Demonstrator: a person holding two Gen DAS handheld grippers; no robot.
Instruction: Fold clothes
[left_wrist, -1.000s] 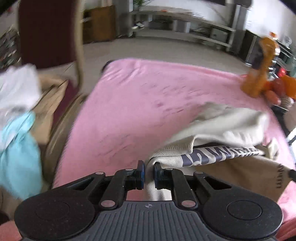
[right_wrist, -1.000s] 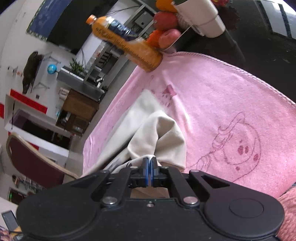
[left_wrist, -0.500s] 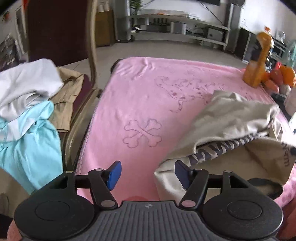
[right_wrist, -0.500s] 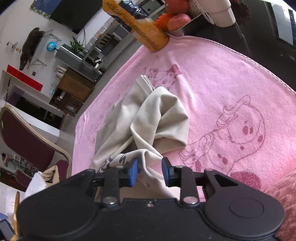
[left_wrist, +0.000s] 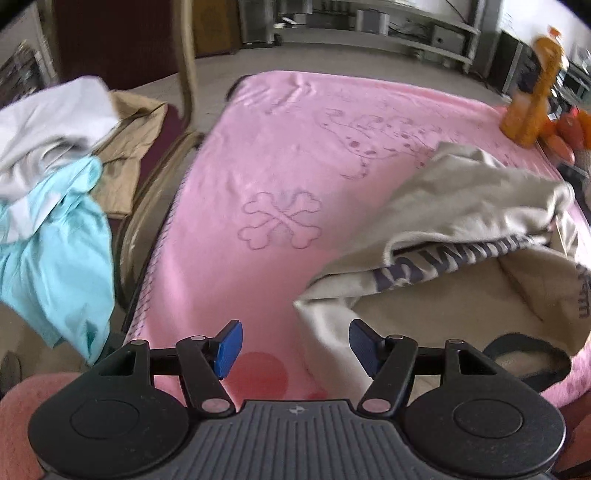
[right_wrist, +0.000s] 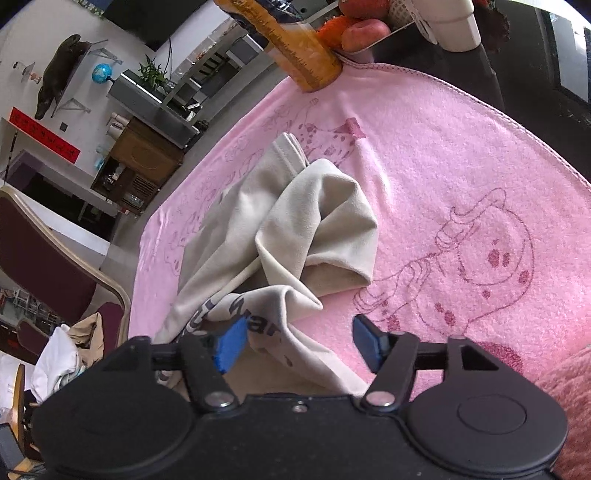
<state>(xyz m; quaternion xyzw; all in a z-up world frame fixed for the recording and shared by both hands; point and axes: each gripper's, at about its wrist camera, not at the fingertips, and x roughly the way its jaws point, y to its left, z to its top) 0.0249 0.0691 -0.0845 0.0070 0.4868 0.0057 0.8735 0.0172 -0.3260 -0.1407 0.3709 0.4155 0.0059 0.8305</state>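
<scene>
A beige shirt (left_wrist: 454, 206) with dark lettering lies crumpled on the pink blanket (left_wrist: 280, 155), at the right in the left wrist view. My left gripper (left_wrist: 295, 349) is open and empty, just left of the shirt's near edge. In the right wrist view the same shirt (right_wrist: 295, 229) lies bunched ahead. My right gripper (right_wrist: 299, 341) is open, its jaws standing over the shirt's near fold without holding it.
A chair (left_wrist: 147, 48) at the left holds a pile of clothes: white (left_wrist: 48, 125), light blue (left_wrist: 55, 251) and tan (left_wrist: 125, 147). An orange bottle (left_wrist: 532, 96) and fruit (left_wrist: 565, 129) stand at the blanket's far right corner. A white container (right_wrist: 450, 22) stands by the fruit.
Both grippers were shut on the beige shirt, then opened and let it go. The shirt now lies loose on the blanket. The left gripper has drawn back to the left.
</scene>
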